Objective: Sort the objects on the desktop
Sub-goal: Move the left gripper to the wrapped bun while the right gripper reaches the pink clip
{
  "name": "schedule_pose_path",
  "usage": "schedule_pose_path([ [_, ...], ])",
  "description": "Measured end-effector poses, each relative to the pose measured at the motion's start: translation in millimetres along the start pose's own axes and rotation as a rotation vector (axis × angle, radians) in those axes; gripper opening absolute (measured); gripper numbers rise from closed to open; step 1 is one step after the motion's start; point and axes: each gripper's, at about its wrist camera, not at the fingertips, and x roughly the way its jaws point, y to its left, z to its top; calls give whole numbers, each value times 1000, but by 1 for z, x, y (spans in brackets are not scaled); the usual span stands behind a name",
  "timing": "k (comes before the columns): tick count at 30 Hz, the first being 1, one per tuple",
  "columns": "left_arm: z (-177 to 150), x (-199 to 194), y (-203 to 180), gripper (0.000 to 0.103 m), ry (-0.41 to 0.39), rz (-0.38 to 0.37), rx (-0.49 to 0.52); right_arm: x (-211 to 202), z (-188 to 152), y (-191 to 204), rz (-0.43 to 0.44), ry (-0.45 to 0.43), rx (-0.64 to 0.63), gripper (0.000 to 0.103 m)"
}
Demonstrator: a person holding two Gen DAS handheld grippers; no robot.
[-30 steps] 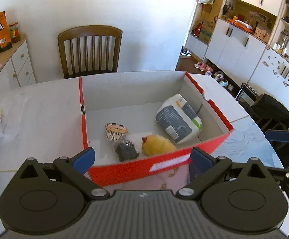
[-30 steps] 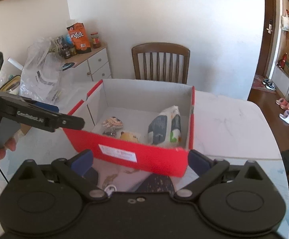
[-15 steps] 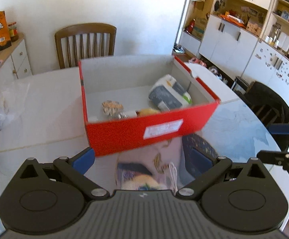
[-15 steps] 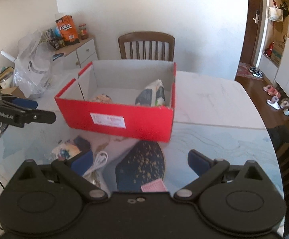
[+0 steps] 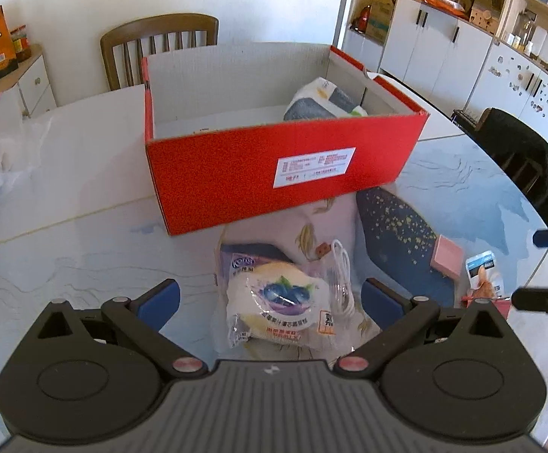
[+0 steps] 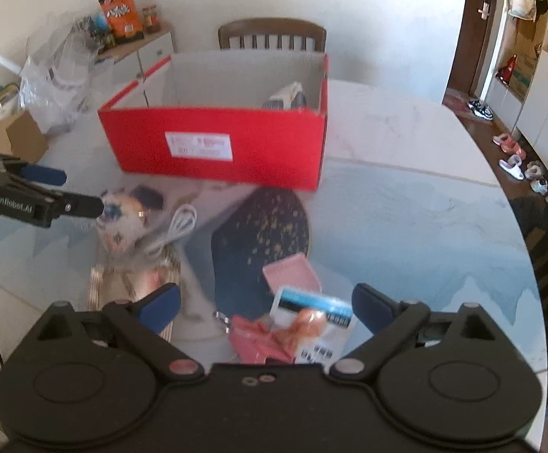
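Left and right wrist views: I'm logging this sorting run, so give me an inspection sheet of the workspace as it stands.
Surface: pale marble-look table, patterned mat under the loose items.
Job's things: red box open, a grey-white pack inside; in front of it a blueberry bread packet, pink pad, blue-white snack packet.
Clutter: clear plastic bags, cardboard box at the table's far left.
Grippers: left gripper open, over the bread packet; right gripper open, over the snack packet; neither holds anything.
Cables: coiled white cable beside the bread packet.
Surroundings: wooden chair, white cabinets, shoes on the floor.
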Motion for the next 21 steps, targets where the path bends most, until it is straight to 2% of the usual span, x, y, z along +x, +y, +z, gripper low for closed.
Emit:
schedule_pose_path([
  [8, -10, 15, -5, 103, 11, 3, 29, 19, -18, 6, 6, 66, -6, 90],
  [11, -12, 21, -7, 103, 15, 3, 43, 26, -22, 7, 0, 83, -5, 84],
  [21, -17, 37, -5, 103, 35, 9, 48, 37, -27, 5, -18, 110, 4, 75],
])
